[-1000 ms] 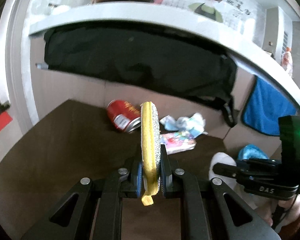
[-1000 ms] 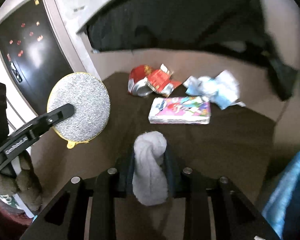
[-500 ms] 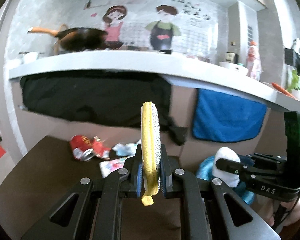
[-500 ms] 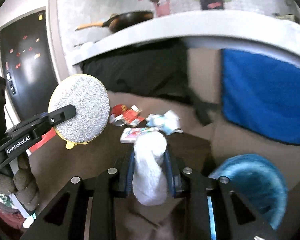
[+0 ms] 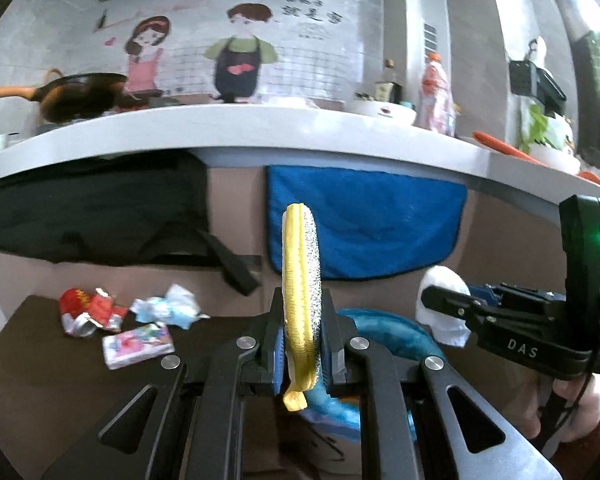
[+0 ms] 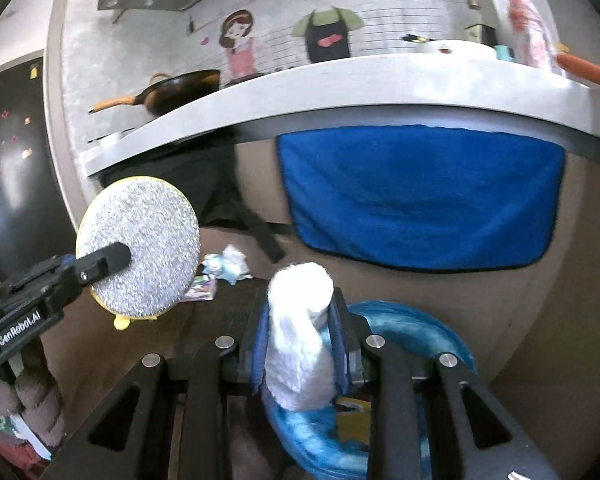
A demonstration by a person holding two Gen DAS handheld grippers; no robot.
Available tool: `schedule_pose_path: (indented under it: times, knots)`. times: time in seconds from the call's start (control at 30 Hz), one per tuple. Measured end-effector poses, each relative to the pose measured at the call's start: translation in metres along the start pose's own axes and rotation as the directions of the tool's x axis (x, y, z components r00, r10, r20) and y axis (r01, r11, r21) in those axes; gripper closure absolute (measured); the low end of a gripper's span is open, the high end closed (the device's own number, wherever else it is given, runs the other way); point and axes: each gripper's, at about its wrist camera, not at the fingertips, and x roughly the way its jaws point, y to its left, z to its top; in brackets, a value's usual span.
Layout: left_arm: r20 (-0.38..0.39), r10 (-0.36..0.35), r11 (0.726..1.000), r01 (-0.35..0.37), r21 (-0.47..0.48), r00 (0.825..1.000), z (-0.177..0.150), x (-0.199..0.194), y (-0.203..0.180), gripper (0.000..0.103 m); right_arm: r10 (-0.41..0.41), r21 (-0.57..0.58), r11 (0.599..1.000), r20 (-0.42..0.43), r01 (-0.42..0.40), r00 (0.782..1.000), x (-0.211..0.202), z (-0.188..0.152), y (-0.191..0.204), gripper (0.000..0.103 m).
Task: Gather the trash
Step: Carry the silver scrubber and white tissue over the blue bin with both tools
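Status check, both wrist views. My left gripper (image 5: 300,360) is clamped nearly shut on a round scouring pad (image 5: 300,300), yellow-edged with a silver face, held on edge. My right gripper (image 6: 300,354) is closed part-way on a white wad (image 6: 298,340), tissue or cloth, I cannot tell which. Both loads hang above or just beside the blue bin (image 6: 412,328); its rim sits directly under the right jaws.

Done: 2 items picked up, neither released. The bin already holds something yellowish, unclear what.

Left on the dark mat (image 5: 40,380): 1 crushed red can (image 5: 86,312), 1 crumpled pale wrapper (image 5: 168,308), 1 flat pink packet (image 5: 138,344). So 3 pieces remain, well apart from the bin.

My judgement: roughly halfway, drop pending.
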Motion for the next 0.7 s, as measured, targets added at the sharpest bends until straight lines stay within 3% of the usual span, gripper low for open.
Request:
schedule_pose_path:
  times: [0.4, 0.7]
  knots:
    - [-0.096, -0.113, 0.993, 0.111, -0.028, 0.989, -0.027, 0.055, -0.027, 0.088, -0.058, 0.05, 0.997, -0.005, 0.058, 0.998, 0.003, -0.022, -0.039, 0.077]
    - [-0.154, -0.141, 0.99, 0.136, -0.043, 0.978, -0.043, 0.08, -0.033, 0.088, -0.066, 0.079, 0.994, -0.039, 0.069, 0.997, 0.015, -0.038, -0.055, 0.077]
